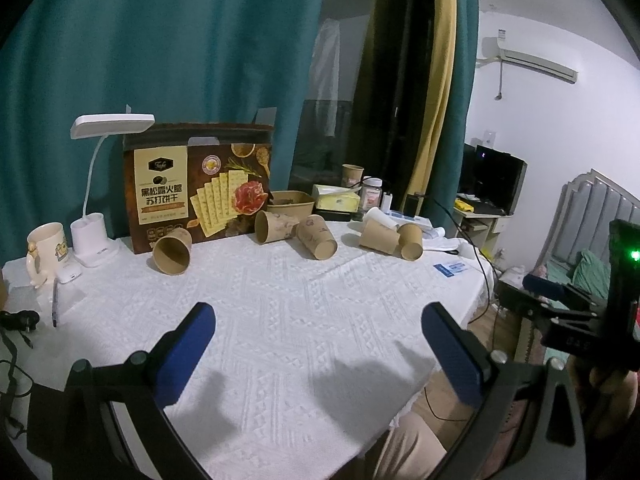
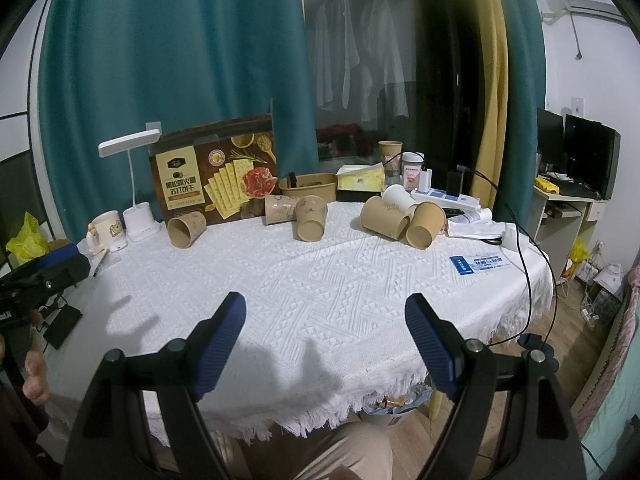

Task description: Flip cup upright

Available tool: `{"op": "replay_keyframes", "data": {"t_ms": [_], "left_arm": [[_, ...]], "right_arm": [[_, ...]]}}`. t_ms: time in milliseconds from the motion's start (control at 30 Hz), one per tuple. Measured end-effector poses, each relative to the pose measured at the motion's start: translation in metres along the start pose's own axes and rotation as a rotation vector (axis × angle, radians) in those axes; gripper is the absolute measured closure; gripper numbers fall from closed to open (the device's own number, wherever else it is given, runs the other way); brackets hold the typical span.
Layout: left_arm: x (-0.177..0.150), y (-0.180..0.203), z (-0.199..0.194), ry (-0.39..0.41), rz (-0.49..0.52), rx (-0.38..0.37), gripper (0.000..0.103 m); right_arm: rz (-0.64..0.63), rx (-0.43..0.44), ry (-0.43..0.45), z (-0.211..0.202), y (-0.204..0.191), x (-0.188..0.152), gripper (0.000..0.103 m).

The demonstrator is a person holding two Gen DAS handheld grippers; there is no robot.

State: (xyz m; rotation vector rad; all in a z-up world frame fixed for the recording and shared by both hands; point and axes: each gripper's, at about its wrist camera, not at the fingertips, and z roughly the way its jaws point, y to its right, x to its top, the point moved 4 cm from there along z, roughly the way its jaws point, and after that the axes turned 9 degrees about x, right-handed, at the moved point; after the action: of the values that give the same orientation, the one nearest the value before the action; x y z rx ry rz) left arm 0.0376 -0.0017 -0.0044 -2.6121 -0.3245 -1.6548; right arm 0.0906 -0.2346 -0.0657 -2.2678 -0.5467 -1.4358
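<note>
A white-clothed worktop fills both views, with a teal curtain behind it. A brown cracker box stands at the back beside a white desk lamp. Five brown paper cups lie on their sides in a loose row across the far part of the cloth. The left hand-held gripper and the right hand-held gripper hover over the near edge, jaws spread, gripping nothing.

Home bedroom: bed, wall AC, curtains, laundry.
</note>
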Motion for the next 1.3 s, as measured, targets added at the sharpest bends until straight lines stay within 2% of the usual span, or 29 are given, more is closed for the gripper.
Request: {"op": "replay_keyframes", "data": {"t_ms": [533, 667, 800, 900, 1033, 1233, 1300], "left_arm": [[-0.001, 0.002, 0.003, -0.008, 0.002, 0.016, 0.0], [-0.002, 0.007, 0.014, -0.042, 0.012, 0.023, 0.0], [-0.001, 0.018, 0.037, -0.093, 0.053, 0.042, 0.0], [0.005, 0.033, 0.062, -0.122, 0.125, 0.058, 0.0], [0.019, 0.054, 0.103, -0.171, 0.132, -0.012, 0.0], [0.022, 0.094, 0.181, -0.322, 0.042, -0.112, 0.0], [0.021, 0.109, 0.201, -0.361, 0.042, -0.116, 0.0]], "right_arm": [[0.007, 0.005, -0.004, 0.004, -0.001, -0.001, 0.023], [0.023, 0.007, -0.016, 0.013, 0.01, -0.008, 0.023], [0.041, -0.034, -0.048, 0.027, 0.032, -0.01, 0.023], [0.051, -0.084, -0.086, 0.042, 0.059, -0.008, 0.023], [0.071, -0.137, -0.111, 0.06, 0.107, -0.005, 0.023], [0.112, -0.166, -0.116, 0.093, 0.172, 0.006, 0.023], [0.114, -0.183, -0.12, 0.107, 0.19, 0.012, 0.023]]}}
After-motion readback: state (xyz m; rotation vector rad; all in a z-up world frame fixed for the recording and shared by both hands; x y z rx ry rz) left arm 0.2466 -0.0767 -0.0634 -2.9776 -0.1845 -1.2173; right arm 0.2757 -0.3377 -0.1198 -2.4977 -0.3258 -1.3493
